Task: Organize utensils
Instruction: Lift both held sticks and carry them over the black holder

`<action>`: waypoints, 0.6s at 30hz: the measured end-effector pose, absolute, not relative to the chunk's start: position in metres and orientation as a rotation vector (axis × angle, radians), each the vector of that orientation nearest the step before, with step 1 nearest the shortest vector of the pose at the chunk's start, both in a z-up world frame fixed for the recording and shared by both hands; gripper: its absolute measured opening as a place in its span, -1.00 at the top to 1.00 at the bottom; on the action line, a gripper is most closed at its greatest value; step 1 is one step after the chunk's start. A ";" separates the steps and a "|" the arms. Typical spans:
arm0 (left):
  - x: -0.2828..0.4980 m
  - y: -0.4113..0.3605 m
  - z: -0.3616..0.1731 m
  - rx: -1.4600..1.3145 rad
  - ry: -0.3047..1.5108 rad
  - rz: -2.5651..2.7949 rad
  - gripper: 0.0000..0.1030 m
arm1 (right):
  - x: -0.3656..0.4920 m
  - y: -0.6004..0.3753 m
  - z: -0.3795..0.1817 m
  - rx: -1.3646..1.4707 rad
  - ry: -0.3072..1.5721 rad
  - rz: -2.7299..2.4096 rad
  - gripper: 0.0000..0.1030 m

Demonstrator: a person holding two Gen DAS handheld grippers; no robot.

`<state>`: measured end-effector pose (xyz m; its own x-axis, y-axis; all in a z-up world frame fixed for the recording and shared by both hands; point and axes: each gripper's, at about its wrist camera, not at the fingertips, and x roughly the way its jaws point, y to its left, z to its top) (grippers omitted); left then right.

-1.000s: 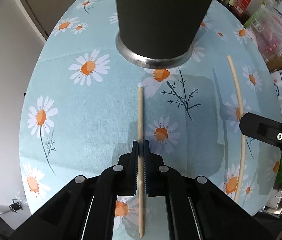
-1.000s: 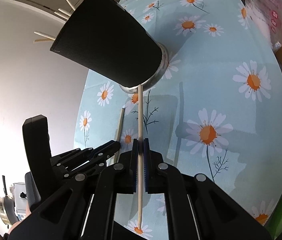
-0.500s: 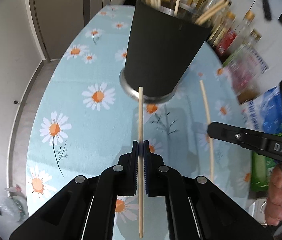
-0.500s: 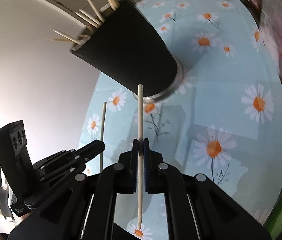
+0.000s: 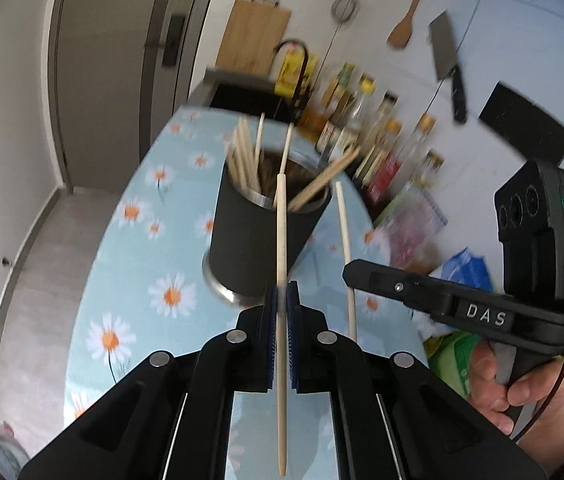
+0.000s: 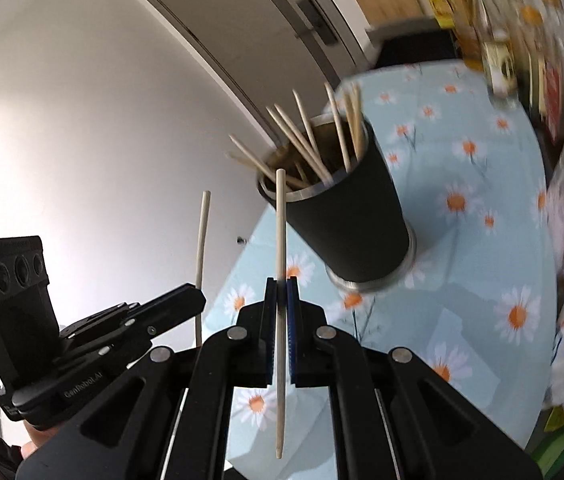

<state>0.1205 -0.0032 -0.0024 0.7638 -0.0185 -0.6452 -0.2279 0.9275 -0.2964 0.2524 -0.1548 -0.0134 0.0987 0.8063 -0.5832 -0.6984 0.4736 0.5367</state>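
Left wrist: slender wooden chopstick (image 5: 281, 240), cylindrical black holder (image 5: 258, 236)

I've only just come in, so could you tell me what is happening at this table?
A person is tidying chopsticks with two handheld grippers. The left gripper is shut on one chopstick, and the right gripper is shut on another chopstick. Both sticks are held in the air near the black chopstick holder, which stands on the daisy tablecloth and already contains several chopsticks. Neither stick is in it yet.
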 end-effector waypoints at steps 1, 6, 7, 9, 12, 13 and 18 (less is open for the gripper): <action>0.122 -0.003 0.004 -0.364 0.671 0.110 0.92 | 0.254 -0.155 -0.008 0.145 0.935 1.115 0.89; 0.129 0.004 0.024 -0.343 0.596 0.121 0.92 | 0.265 -0.152 0.011 0.181 0.871 1.123 0.89; 0.132 0.006 0.027 -0.339 0.577 0.116 0.92 | 0.267 -0.149 0.018 0.177 0.836 1.125 0.89; 0.136 0.010 0.035 -0.340 0.535 0.111 0.92 | 0.268 -0.147 0.031 0.175 0.758 1.127 0.89; 0.144 0.016 0.046 -0.343 0.481 0.117 0.92 | 0.274 -0.147 0.048 0.206 0.649 1.135 0.89; 0.147 0.018 0.050 -0.345 0.456 0.115 0.92 | 0.275 -0.146 0.052 0.209 0.620 1.135 0.89; 0.162 0.023 0.065 -0.314 0.354 0.098 0.92 | 0.282 -0.144 0.068 0.229 0.522 1.117 0.89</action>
